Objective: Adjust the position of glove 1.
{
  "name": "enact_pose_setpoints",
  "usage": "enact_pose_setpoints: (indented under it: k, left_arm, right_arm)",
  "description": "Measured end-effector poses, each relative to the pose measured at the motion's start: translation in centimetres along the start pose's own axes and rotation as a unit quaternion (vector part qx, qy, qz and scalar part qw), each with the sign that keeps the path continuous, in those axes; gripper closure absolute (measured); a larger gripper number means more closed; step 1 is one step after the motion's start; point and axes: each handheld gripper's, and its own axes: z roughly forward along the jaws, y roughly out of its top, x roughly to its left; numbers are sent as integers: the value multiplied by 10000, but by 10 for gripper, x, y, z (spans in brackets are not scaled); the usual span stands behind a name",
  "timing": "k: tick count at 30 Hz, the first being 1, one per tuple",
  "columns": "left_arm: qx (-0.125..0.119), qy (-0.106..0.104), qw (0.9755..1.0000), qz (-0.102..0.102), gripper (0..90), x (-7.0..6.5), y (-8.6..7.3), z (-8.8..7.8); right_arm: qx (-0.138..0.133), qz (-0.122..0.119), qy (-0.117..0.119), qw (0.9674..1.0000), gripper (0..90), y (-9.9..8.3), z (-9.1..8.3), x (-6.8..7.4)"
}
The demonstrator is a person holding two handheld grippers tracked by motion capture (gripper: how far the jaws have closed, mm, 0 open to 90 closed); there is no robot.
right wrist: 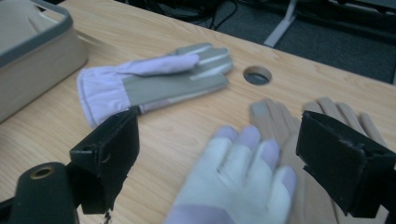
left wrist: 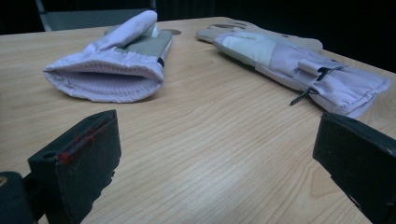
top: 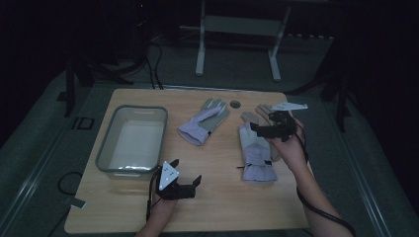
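Two lavender-and-grey work gloves lie on the wooden table (top: 217, 197). One glove (top: 203, 121) (left wrist: 112, 70) (right wrist: 154, 84) lies mid-table, cuff towards me. The other glove (top: 257, 148) (left wrist: 299, 65) (right wrist: 238, 182) lies to its right, with tan fingers (top: 264, 111) (right wrist: 327, 116) sticking out beyond it. My right gripper (top: 261, 122) (right wrist: 224, 154) hovers open just above that glove's fingers, nothing between its jaws. Near the front edge my left gripper (top: 186, 171) (left wrist: 215, 158) sits low, open and empty, facing both gloves.
A grey plastic bin (top: 141, 109) (right wrist: 37, 42) stands empty on the table's left side. A round cable hole (top: 235, 104) (right wrist: 257, 75) sits between the gloves near the far edge. Beyond the table are desk legs (top: 200, 49) and cables on a dark floor.
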Motion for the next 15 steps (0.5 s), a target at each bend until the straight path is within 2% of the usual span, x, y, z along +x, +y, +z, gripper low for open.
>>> enact_pose_setpoints:
  k: [5, 9, 15]
  left_arm:
    - [4, -7, 10000, 27, 13, 0, 0, 0]
    - [4, -19, 10000, 29, 13, 0, 0, 0]
    - [-7, -44, 10000, 19, 13, 0, 0, 0]
  right_arm:
    - [27, -76, 107, 9999, 133, 12, 12, 12]
    - [75, -223, 211, 9995, 133, 20, 24, 22]
    - [194, -344, 343, 9986, 137, 27, 48, 35]
